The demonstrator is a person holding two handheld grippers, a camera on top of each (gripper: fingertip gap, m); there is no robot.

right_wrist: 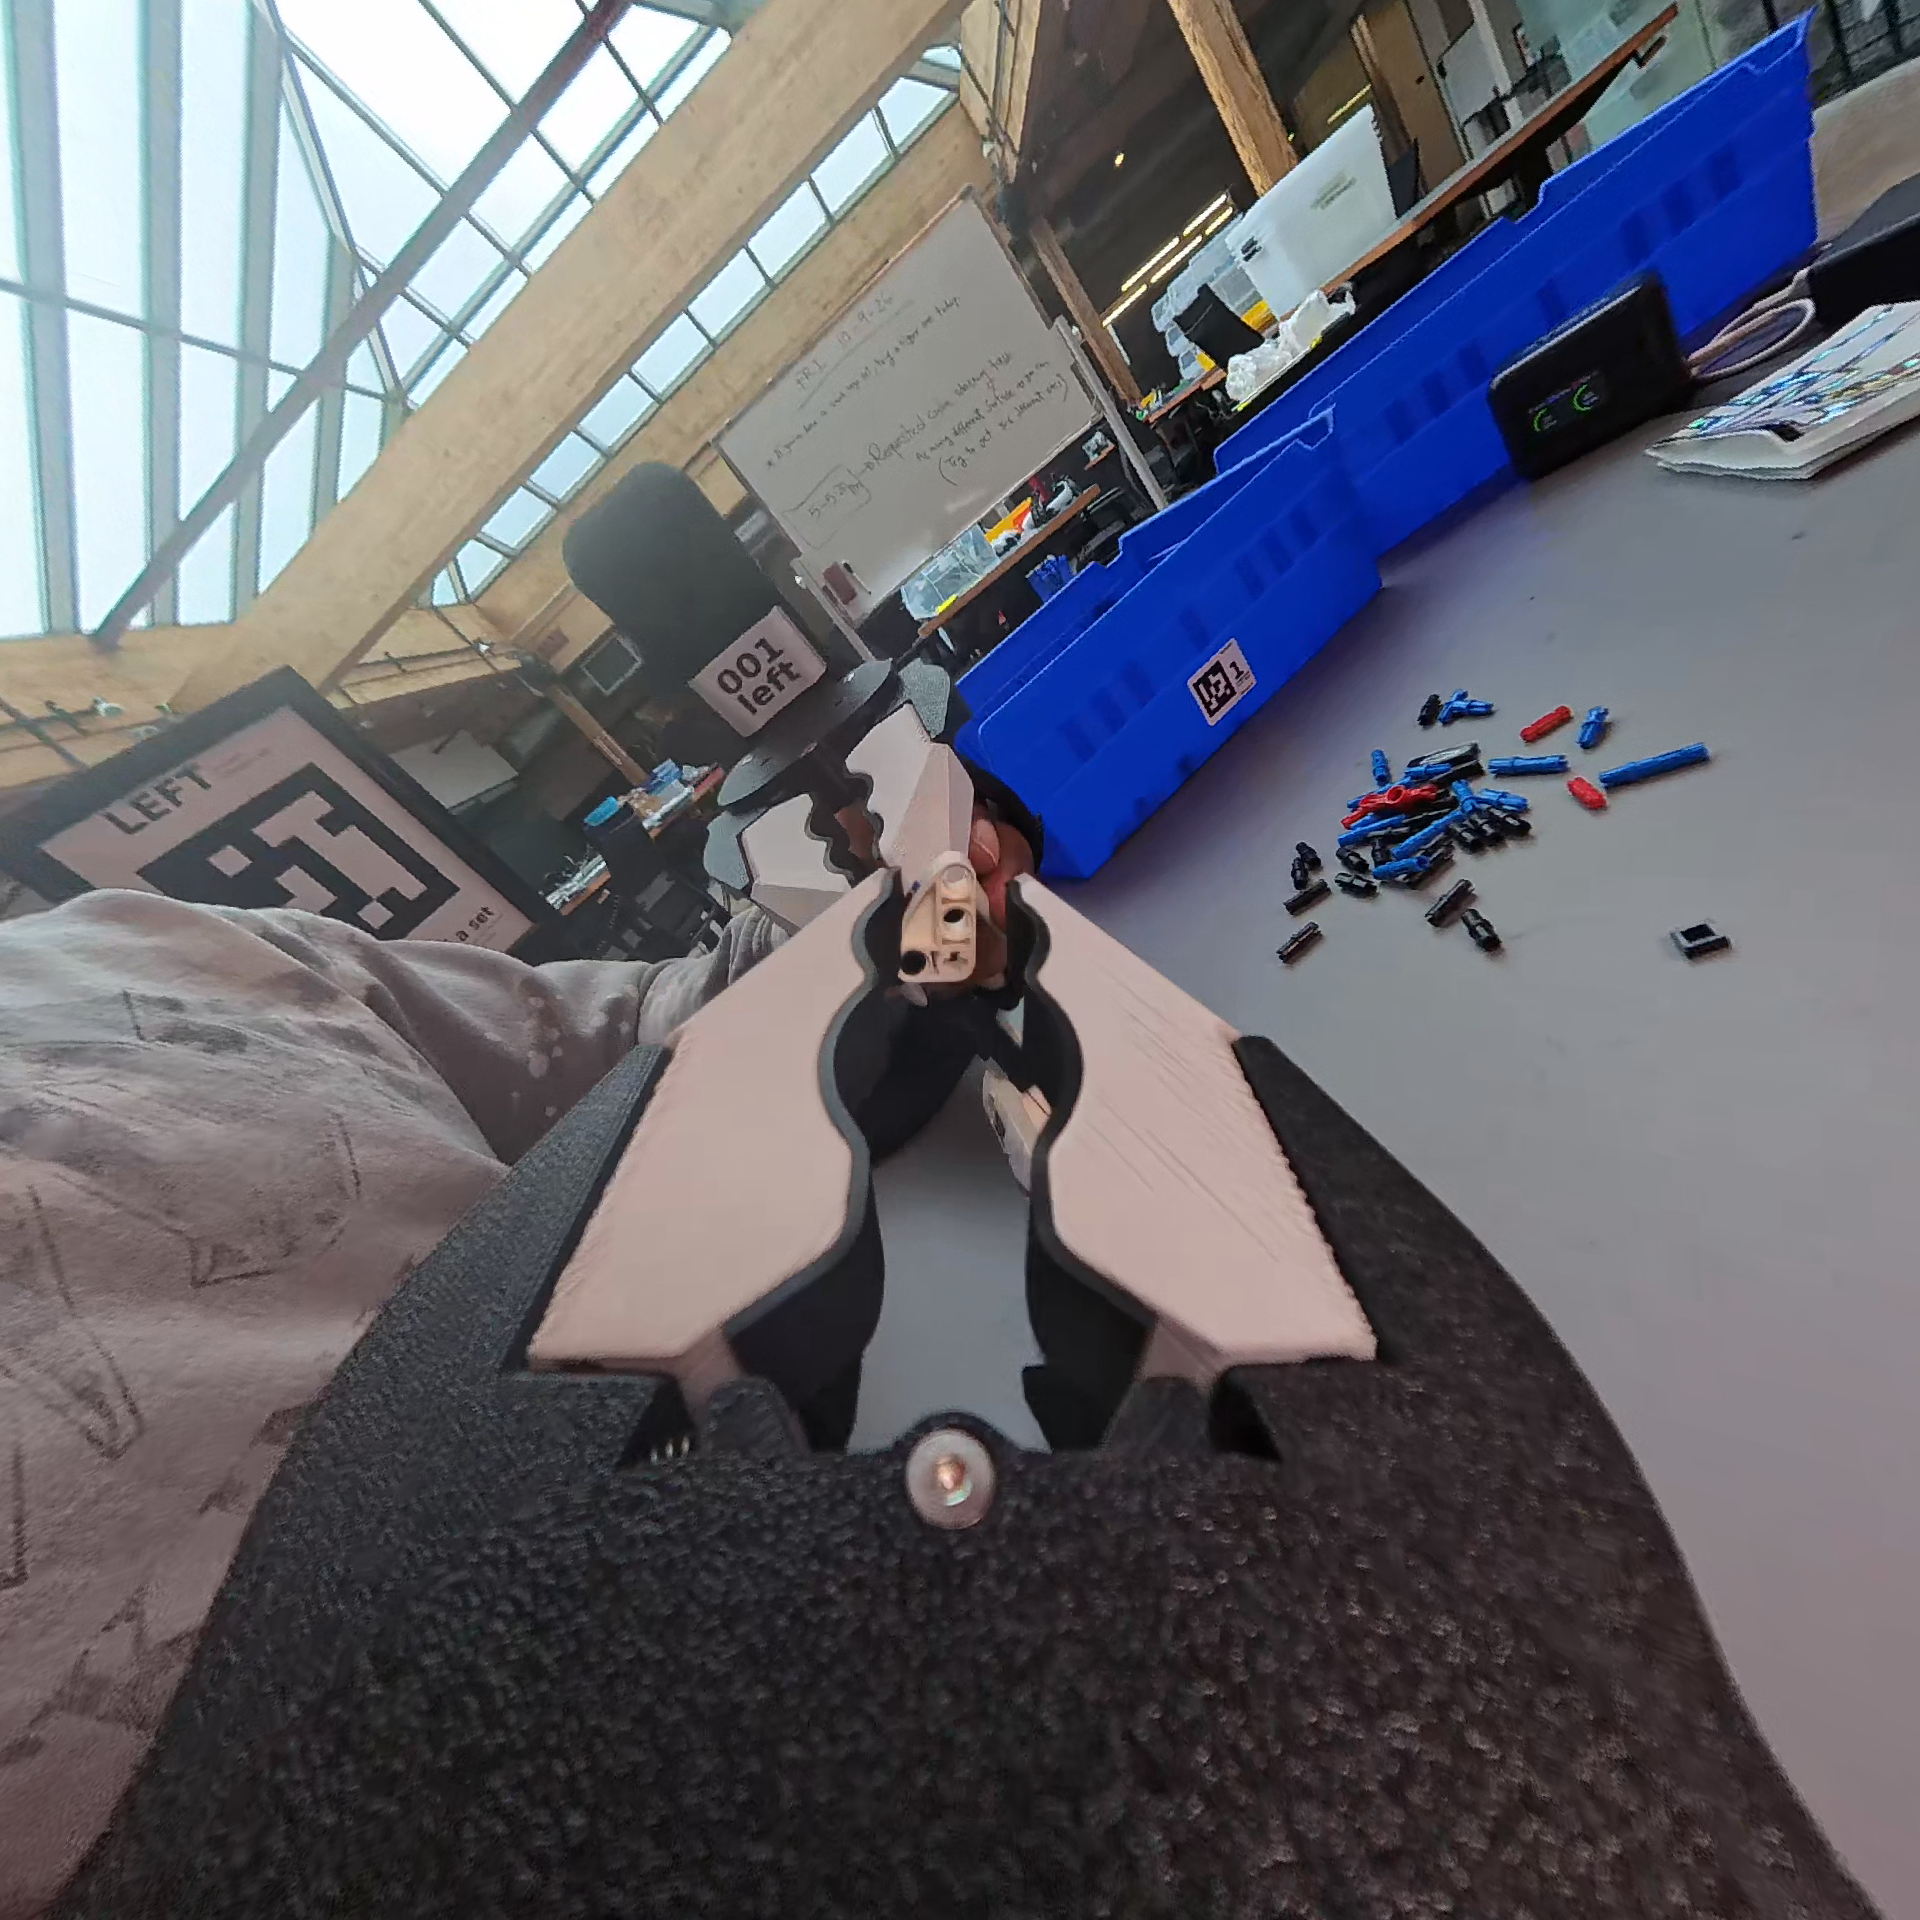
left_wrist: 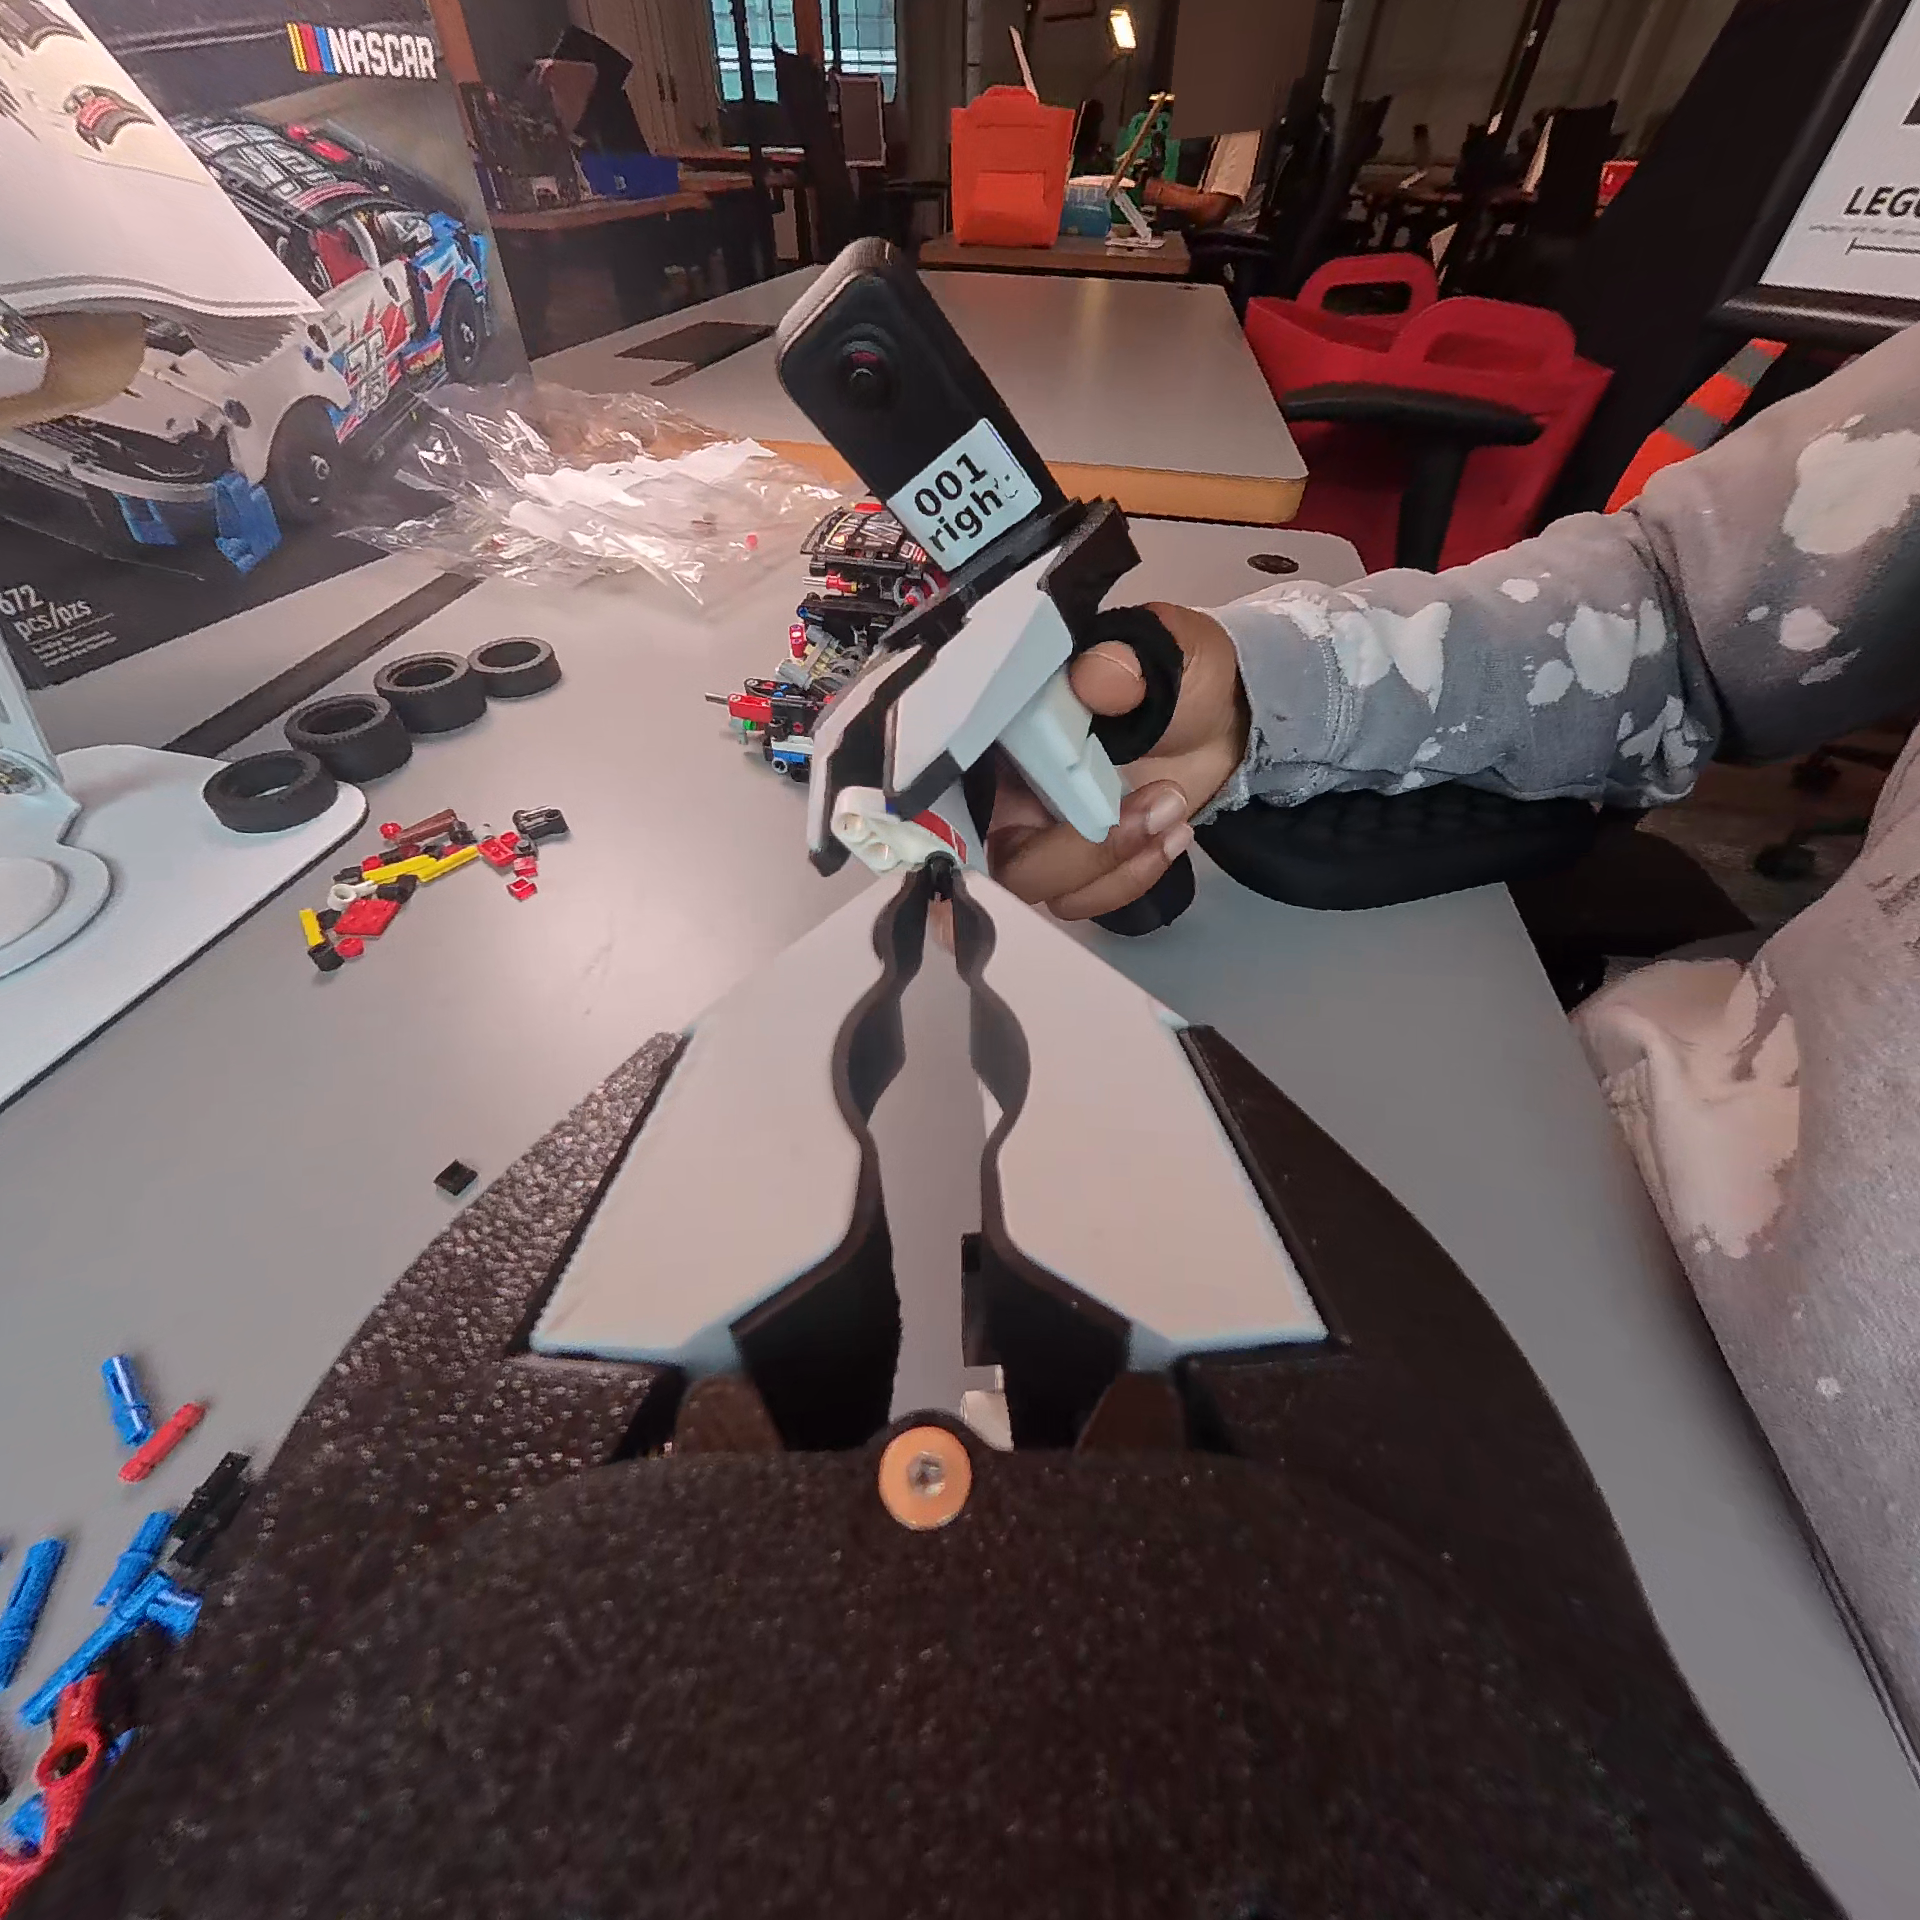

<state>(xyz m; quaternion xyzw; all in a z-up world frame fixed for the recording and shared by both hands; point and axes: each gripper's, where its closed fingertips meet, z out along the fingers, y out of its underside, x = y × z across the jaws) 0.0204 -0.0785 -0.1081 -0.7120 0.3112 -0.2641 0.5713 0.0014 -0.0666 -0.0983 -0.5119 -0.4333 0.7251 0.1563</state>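
Note:
My left gripper (left_wrist: pixel 940 896) and right gripper (left_wrist: pixel 885 831) meet tip to tip above the grey table (left_wrist: pixel 644 1039). The right gripper (right_wrist: pixel 940 920) is shut on a small white beam with round holes (right_wrist: pixel 943 914), which also shows in the left wrist view (left_wrist: pixel 881 836). The left gripper is closed on a small black pin (left_wrist: pixel 940 871), whose end touches the white beam. In the right wrist view the left gripper (right_wrist: pixel 883 868) sits just behind the beam and the pin is hidden. A hand in a mottled grey sleeve (left_wrist: pixel 1558 665) holds the right gripper.
Several black tyres (left_wrist: pixel 348 732), a pile of small coloured pieces (left_wrist: pixel 416 883) and a part-built model (left_wrist: pixel 831 644) lie ahead on the left. A car-picture box (left_wrist: pixel 260 312) and plastic bags (left_wrist: pixel 582 488) stand behind. Blue bins (right_wrist: pixel 1351 540) and loose blue and black pins (right_wrist: pixel 1434 821) lie right. The grippers are tip to tip, or close to it.

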